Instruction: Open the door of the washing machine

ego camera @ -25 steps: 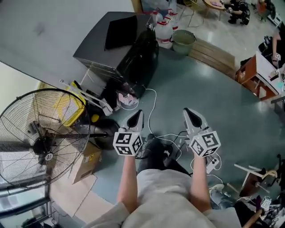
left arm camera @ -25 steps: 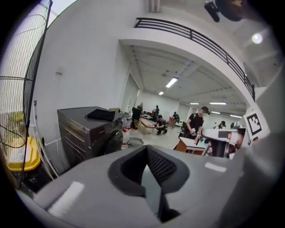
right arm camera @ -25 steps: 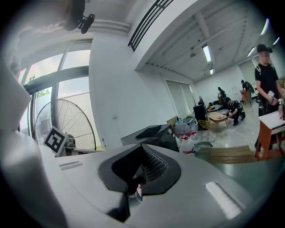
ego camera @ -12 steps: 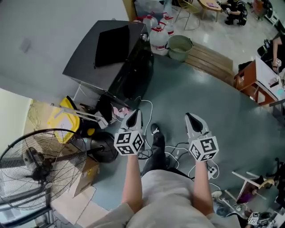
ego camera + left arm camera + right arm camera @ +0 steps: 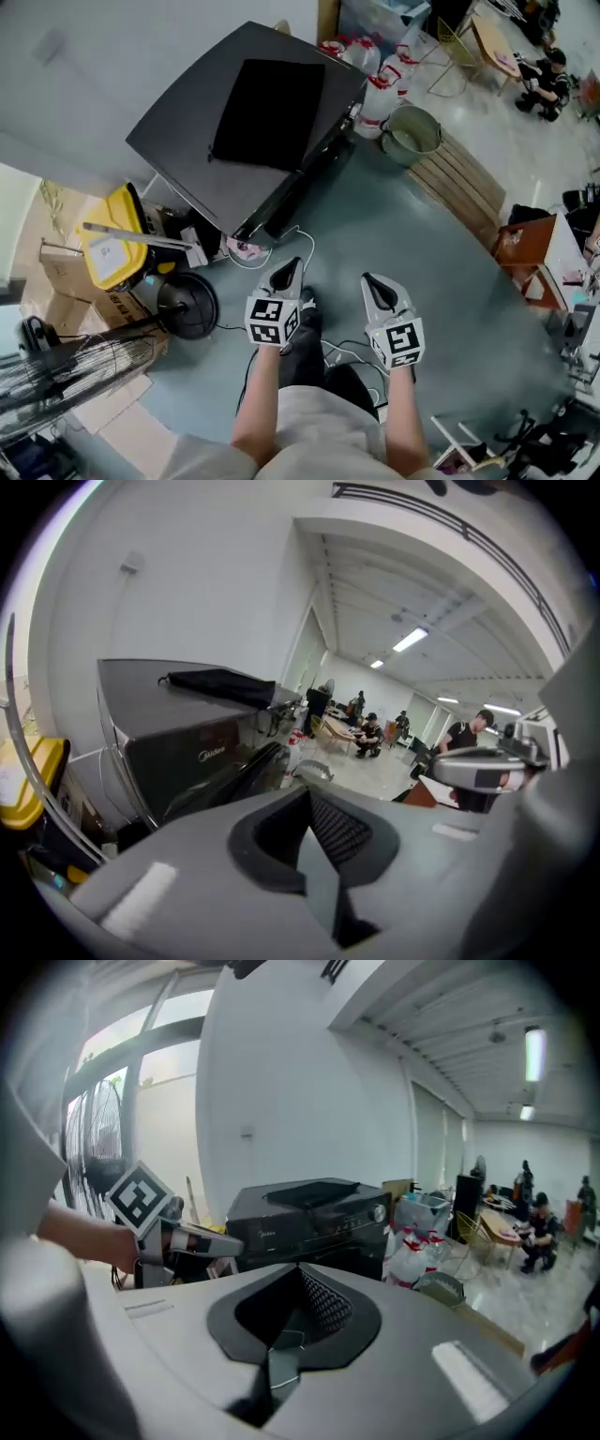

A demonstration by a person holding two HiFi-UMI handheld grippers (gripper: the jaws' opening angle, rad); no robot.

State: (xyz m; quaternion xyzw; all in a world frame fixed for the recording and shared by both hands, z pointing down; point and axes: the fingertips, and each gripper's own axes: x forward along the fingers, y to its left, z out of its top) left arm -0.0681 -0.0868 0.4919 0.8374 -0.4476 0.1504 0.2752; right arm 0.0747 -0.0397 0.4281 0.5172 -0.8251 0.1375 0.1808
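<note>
Two claws hover side by side over the grey-green floor [image 5: 422, 272], well apart from the washing machine [image 5: 183, 141] ahead of them. The left claw [image 5: 287, 274] is clenched, its jaws pressed together with nothing between them. The right claw [image 5: 377, 289] is clenched too, and equally empty. Each points forward and slightly down, toward the machine's front.

The washing machine stands against the pale wall [image 5: 112, 47], a dark grey box with a black cloth [image 5: 272, 112] lying on its lid. Its glossy black front [image 5: 302, 183], where the door sits, faces the person and the open floor. From the head view the front looks flush, though whether the door is latched cannot be told. Neither claw touches it.

At the machine's left side, near the wall, stands a yellow bin [image 5: 111, 251], and just in front of it is the round black base of a fan [image 5: 187, 305]. A white cable [image 5: 305, 246] loops on the floor between the machine's front and the left claw. Beyond the machine's right corner stand white bottles with red caps [image 5: 380, 80], a green bucket [image 5: 412, 139] beside them, then a low wooden platform [image 5: 464, 183].
</note>
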